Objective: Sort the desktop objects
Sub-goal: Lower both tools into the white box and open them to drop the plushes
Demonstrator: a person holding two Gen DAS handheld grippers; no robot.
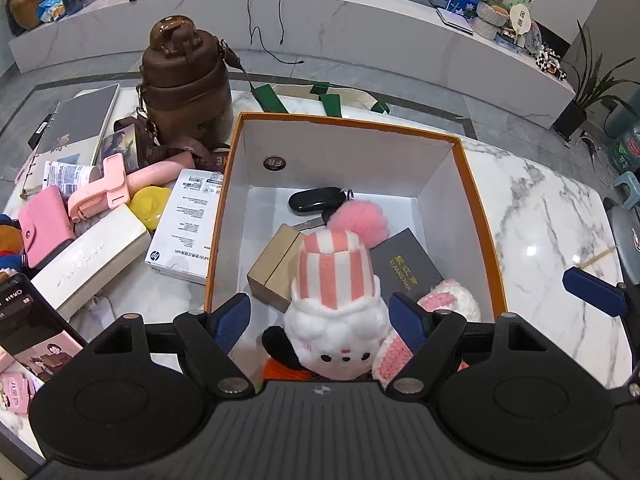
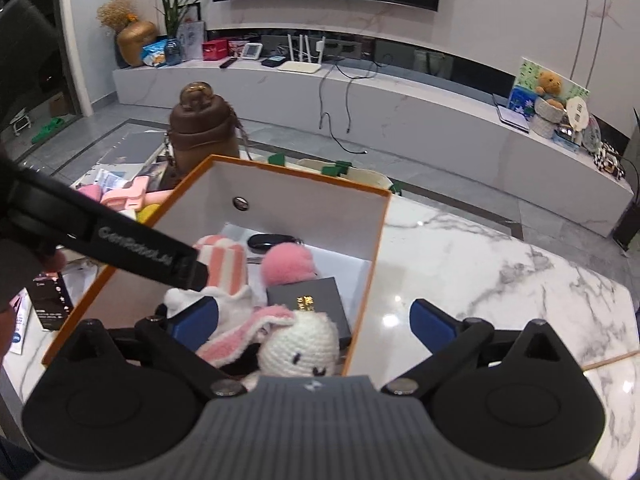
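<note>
Striped plush [image 1: 336, 304] sits between the open left claw [image 1: 320, 316].

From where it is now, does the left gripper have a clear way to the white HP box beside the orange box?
Probably yes. The HP box lies uncovered on the table outside the orange box, and the left gripper is open, holding nothing; it only needs to clear that wall.

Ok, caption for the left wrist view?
Open left gripper above striped-hat plush inside the orange box.
</note>
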